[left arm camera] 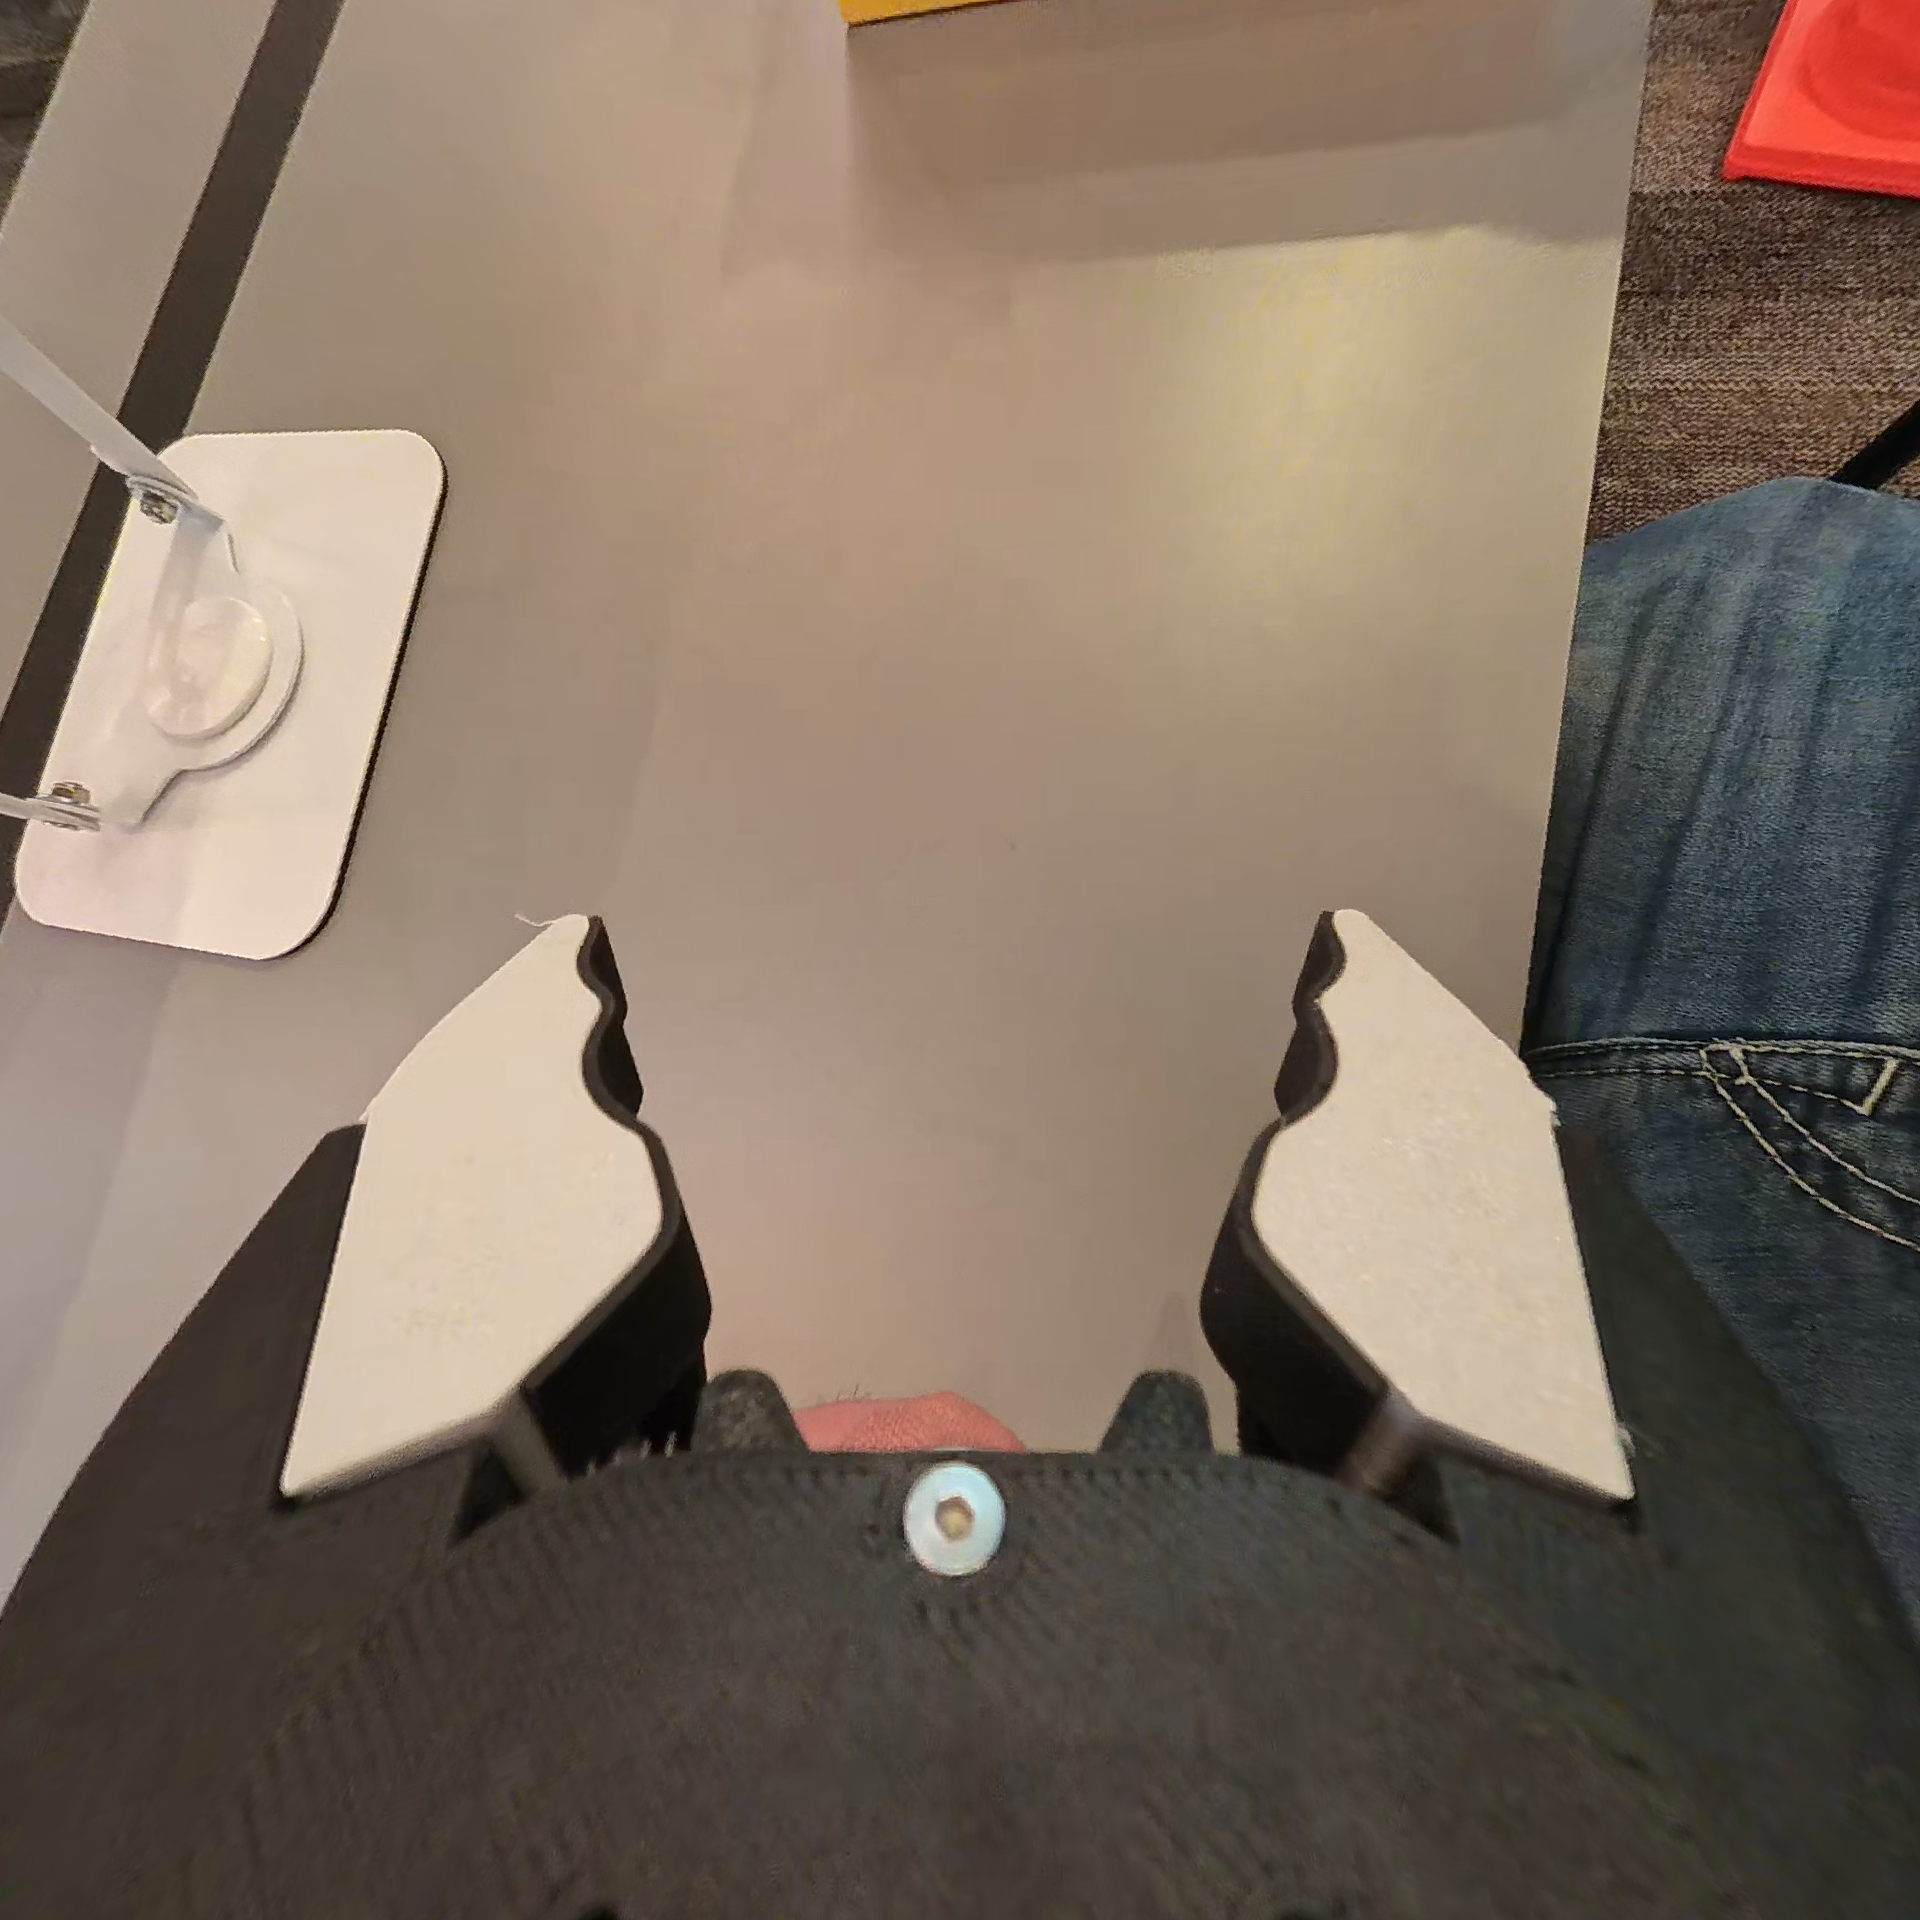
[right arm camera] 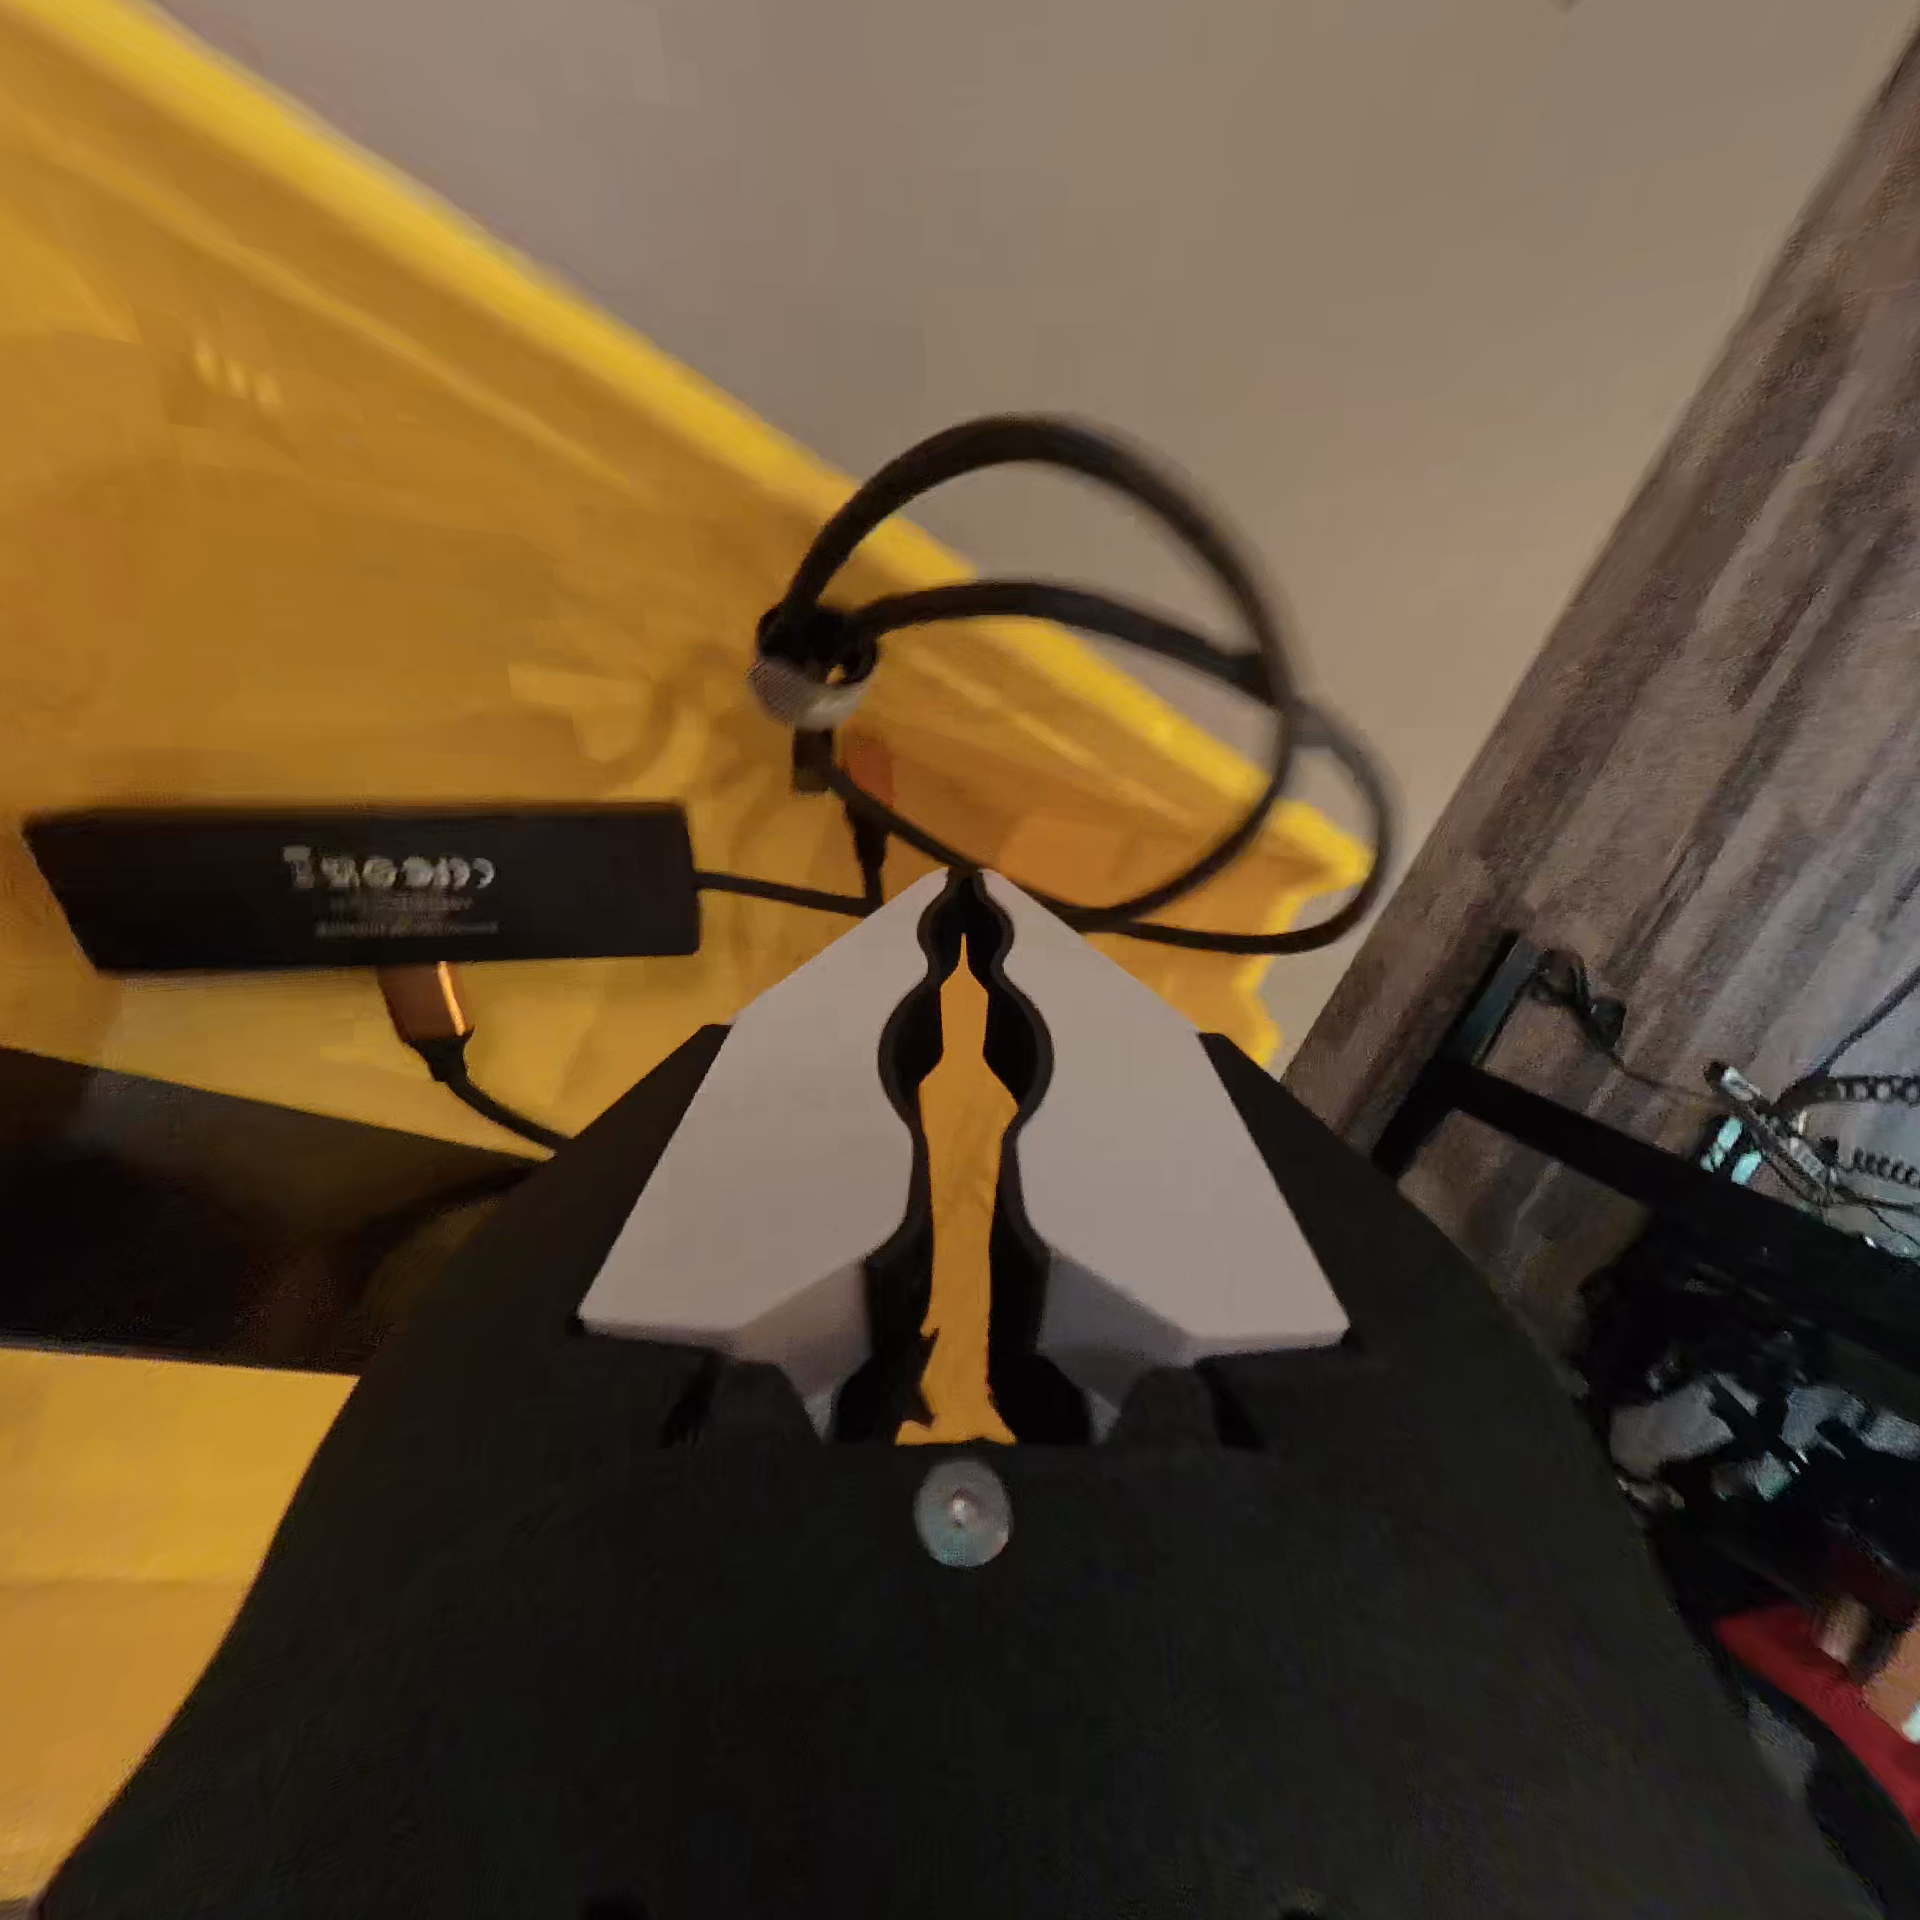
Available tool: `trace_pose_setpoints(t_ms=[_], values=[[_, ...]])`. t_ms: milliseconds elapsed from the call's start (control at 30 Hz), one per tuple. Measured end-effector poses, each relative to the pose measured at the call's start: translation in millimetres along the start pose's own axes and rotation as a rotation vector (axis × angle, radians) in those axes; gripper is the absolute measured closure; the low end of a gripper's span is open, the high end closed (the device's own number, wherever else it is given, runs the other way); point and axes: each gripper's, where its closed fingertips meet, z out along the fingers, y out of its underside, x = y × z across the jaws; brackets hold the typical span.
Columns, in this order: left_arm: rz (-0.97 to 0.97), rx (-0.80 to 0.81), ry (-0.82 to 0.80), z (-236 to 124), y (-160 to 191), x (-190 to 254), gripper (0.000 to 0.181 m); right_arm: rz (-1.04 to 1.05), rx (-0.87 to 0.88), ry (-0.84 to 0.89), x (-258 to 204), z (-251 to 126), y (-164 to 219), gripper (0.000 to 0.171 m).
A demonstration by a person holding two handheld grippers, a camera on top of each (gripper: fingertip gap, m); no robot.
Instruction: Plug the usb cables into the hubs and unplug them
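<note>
In the right wrist view a black USB hub lies on a yellow cloth. A copper-coloured USB plug sits in the hub's near side. A black cable is coiled in loops, bound by a strap, with a loose plug end below the strap. My right gripper is shut, its fingertips together right where the hub's thin black lead passes. I cannot tell whether the lead is pinched. My left gripper is open wide and empty above a bare grey table. No hub or cable shows in the left wrist view.
A white stand base with metal struts sits at the table's left. A person's jeans-clad leg is at the right table edge. A red object lies on the carpet. In the right wrist view a wood-grain panel and tangled wires are at right. There is about 55 cm between the tips of the two grippers.
</note>
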Motion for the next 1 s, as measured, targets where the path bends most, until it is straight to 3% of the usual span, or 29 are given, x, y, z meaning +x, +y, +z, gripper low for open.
trace_pose_setpoints(t_ms=[167, 233, 333, 500, 767, 1000], values=[[0.001, -0.009, -0.025, -1, 2, -5, 0.061, 0.019, 0.096, -0.016, -7, -36, -3, 0.171], [0.011, -0.015, -0.057, -9, 0, -11, 0.061, 0.03, 0.179, -0.014, -9, -64, -12, 0.16], [-0.004, 0.004, -0.103, -36, -5, -22, 0.061, 0.016, 0.283, 0.024, -18, -104, -23, 0.138], [-0.03, -0.01, -0.298, -110, 7, -53, 0.073, -0.005, 0.493, -0.01, -64, -150, -44, 0.137], [-0.135, -0.178, -0.57, -220, 95, -82, 0.117, -0.034, 0.785, -0.23, -175, -194, -86, 0.142], [-0.214, -0.439, -0.545, -226, 187, -77, 0.117, -0.204, 0.777, -0.398, -287, -183, -119, 0.143]])
